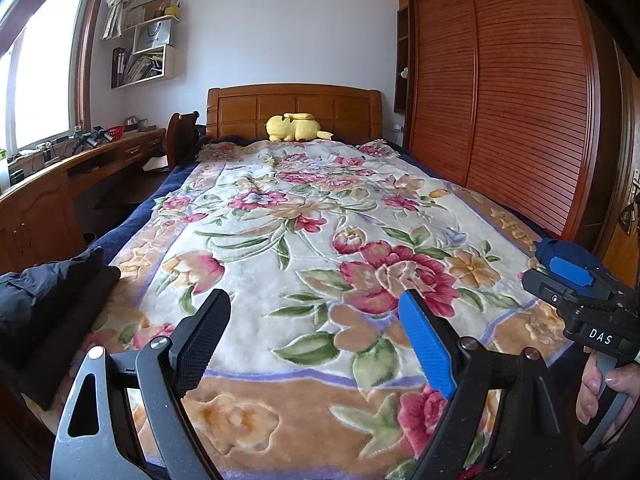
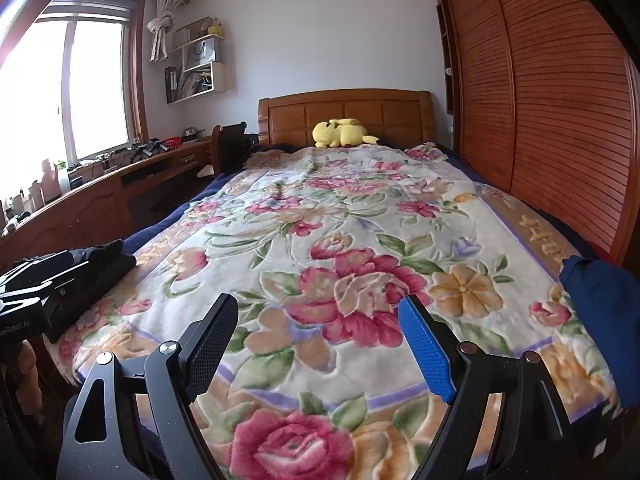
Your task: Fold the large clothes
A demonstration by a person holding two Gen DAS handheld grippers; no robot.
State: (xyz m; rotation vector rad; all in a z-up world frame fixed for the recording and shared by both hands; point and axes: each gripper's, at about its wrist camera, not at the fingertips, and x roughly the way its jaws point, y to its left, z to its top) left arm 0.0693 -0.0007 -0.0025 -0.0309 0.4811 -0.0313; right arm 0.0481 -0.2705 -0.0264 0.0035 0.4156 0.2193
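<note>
Both claws are hovering spread wide and empty over the foot of the bed (image 1: 280,208), the left claw (image 1: 316,340) and right claw (image 2: 320,344) both pointing toward the headboard at 12 o'clock. The dark garment pile (image 1: 44,300) is sitting at the bed's left edge, around 9 o'clock from the left claw, its long axis running roughly along the bed. So the left hand is looking closer, while a blue garment (image 2: 600,312) is lying at 3 o'clock by the right claw.
</note>
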